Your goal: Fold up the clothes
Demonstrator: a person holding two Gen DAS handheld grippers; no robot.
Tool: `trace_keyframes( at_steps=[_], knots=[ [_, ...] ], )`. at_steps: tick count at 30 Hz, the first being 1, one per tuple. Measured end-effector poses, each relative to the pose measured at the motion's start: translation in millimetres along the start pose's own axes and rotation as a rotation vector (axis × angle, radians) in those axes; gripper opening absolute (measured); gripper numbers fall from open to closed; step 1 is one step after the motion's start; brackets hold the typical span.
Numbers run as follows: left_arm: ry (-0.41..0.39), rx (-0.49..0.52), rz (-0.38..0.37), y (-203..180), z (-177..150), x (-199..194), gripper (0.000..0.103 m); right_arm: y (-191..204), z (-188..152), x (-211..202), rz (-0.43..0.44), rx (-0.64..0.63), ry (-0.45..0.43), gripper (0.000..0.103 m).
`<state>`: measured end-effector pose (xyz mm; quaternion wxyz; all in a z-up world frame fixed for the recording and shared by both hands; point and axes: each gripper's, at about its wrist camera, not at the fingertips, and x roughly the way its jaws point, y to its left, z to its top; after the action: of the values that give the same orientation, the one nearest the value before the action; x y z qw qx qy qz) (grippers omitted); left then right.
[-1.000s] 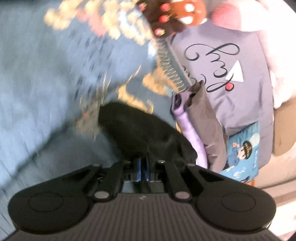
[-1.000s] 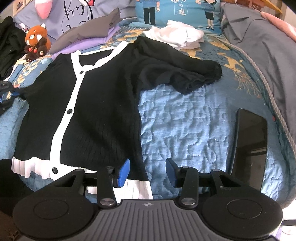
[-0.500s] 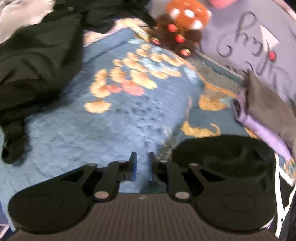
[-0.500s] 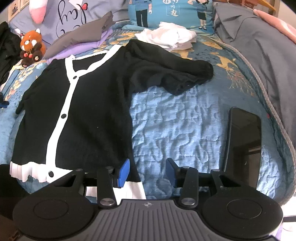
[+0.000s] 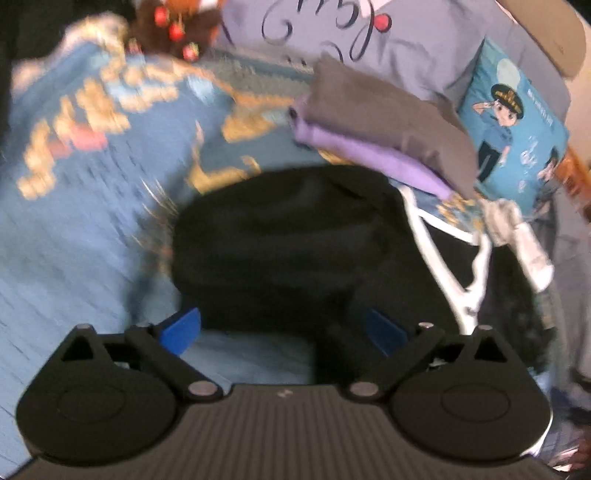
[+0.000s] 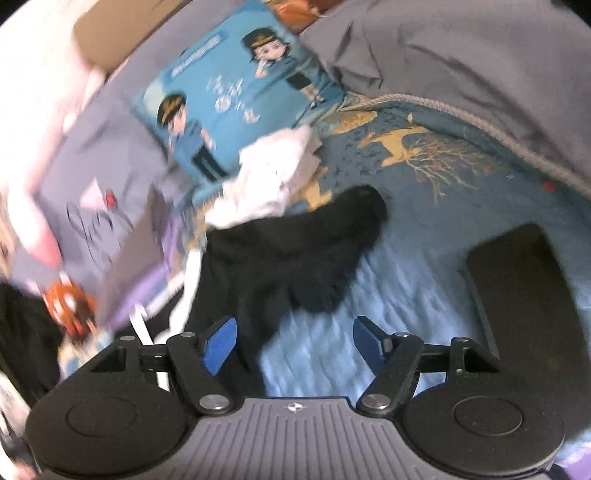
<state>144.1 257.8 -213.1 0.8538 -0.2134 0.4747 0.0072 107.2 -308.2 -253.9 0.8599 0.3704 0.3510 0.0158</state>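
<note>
A black cardigan with white trim lies spread on the blue quilt. Its left sleeve (image 5: pixel 280 236) is a rounded black mass just ahead of my left gripper (image 5: pixel 284 332), which is open and empty, jaws wide, over the sleeve's near edge. The white trim (image 5: pixel 436 254) runs to the right of it. In the right wrist view the other sleeve (image 6: pixel 314 254) lies stretched out ahead of my right gripper (image 6: pixel 293 338), which is open and empty above the quilt beside the sleeve.
Folded grey and purple clothes (image 5: pixel 384 133) lie beyond the left sleeve, with a lilac pillow (image 5: pixel 369 40) and a blue cartoon pillow (image 6: pixel 236 99) behind. A white garment (image 6: pixel 273 177) is bunched by the right sleeve. A dark phone (image 6: pixel 524 295) lies on the right. A plush toy (image 5: pixel 170 26) sits far left.
My left gripper has let go of the sleeve, opened wide and swung back toward it. My right gripper has moved from the cardigan's hem up toward the right sleeve, still open.
</note>
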Motion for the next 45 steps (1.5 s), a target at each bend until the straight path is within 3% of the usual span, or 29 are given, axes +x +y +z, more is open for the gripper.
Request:
trace_keyframes(
  at_steps=[7, 14, 21, 23, 28, 32, 36, 38, 41, 42, 45],
  knots=[
    [0.034, -0.279, -0.146, 27, -17, 22, 0.103, -23, 3, 44, 0.004, 0.337, 0.030, 0.066],
    [0.027, -0.487, -0.276, 50, -21, 52, 0.102, -28, -4, 61, 0.029, 0.484, -0.070, 0.064],
    [-0.053, -0.675, -0.397, 74, -30, 62, 0.102, -34, -5, 61, -0.013, 0.557, -0.110, 0.037],
    [-0.076, -0.720, -0.424, 80, -35, 63, 0.102, -36, -11, 54, -0.020, 0.589, -0.117, 0.040],
    [-0.120, -0.810, -0.469, 93, -42, 66, 0.102, -29, -24, 44, -0.033, 0.567, -0.149, 0.061],
    [-0.131, -0.826, -0.451, 94, -37, 67, 0.102, -23, -21, 51, -0.034, 0.544, -0.173, 0.075],
    [-0.123, -0.762, -0.385, 86, -25, 66, 0.102, -19, -11, 61, -0.047, 0.543, -0.203, 0.078],
    [-0.118, -0.726, -0.348, 82, -19, 64, 0.101, -17, -9, 64, -0.058, 0.529, -0.207, 0.070],
    [-0.085, -0.618, -0.272, 71, -9, 61, 0.098, -21, -7, 70, -0.091, 0.506, -0.174, 0.030],
    [-0.071, -0.576, -0.246, 66, -6, 61, 0.097, -24, -7, 71, -0.094, 0.508, -0.159, 0.011],
    [-0.027, -0.447, -0.159, 50, 3, 59, 0.088, -34, -7, 68, -0.080, 0.523, -0.137, 0.010]
  ],
)
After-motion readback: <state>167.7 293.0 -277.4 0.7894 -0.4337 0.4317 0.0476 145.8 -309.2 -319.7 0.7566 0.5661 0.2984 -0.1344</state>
